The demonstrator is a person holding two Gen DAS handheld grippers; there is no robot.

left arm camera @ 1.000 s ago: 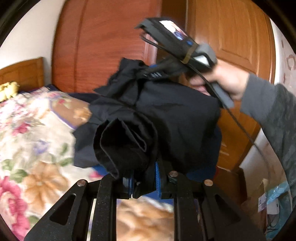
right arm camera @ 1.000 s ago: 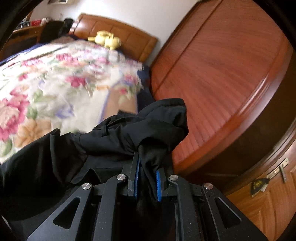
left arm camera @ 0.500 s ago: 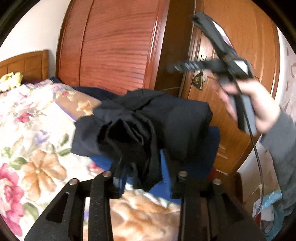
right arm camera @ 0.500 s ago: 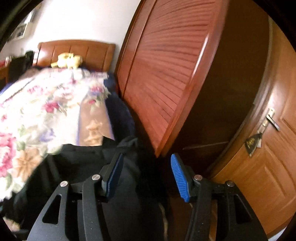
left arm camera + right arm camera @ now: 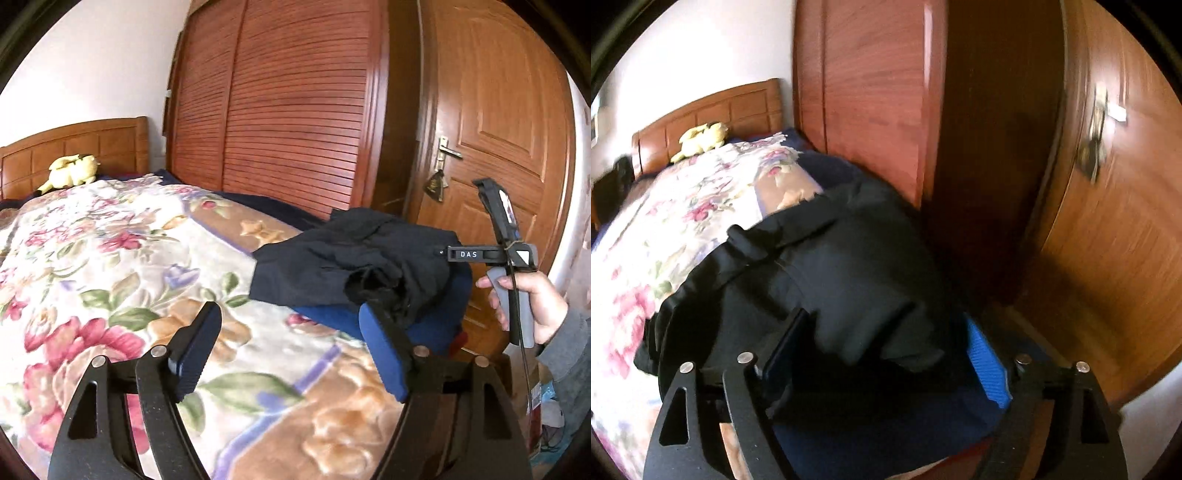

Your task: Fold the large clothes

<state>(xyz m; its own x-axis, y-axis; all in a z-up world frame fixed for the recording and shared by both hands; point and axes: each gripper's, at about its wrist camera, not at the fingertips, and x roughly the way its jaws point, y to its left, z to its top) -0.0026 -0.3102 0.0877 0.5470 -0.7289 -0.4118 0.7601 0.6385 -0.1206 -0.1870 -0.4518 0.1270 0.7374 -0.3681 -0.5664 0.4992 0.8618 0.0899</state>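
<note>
Black garment (image 5: 354, 254), floral pink-and-cream blanket (image 5: 110, 258), yellow plush toy (image 5: 72, 171), reddish-brown wardrobe (image 5: 288, 110)

Dark garment (image 5: 354, 258): matt woven cloth, soft, creased, no sheen.
Floral blanket (image 5: 110, 258): plush, fuzzy pile, printed flowers, matt.
Blue cloth (image 5: 436, 325) under garment: matt fabric.
Wardrobe doors (image 5: 295, 110): reddish wood, horizontally ribbed slats, satin varnish.
Room door (image 5: 509, 110): panelled wood, glossy varnish; handle (image 5: 447, 149) brass-coloured metal.
Headboard (image 5: 92, 147): lighter varnished wood, smooth.
Plush toy (image 5: 72, 171): yellow fuzzy fabric.
Left tool (image 5: 295, 354): matt black plastic arms, bright metal rivets, ribbed blue pads (image 5: 380, 350).
Right tool (image 5: 886, 358): same build, blue ribbed pad.
Sleeve (image 5: 569, 350): grey knit.
</note>
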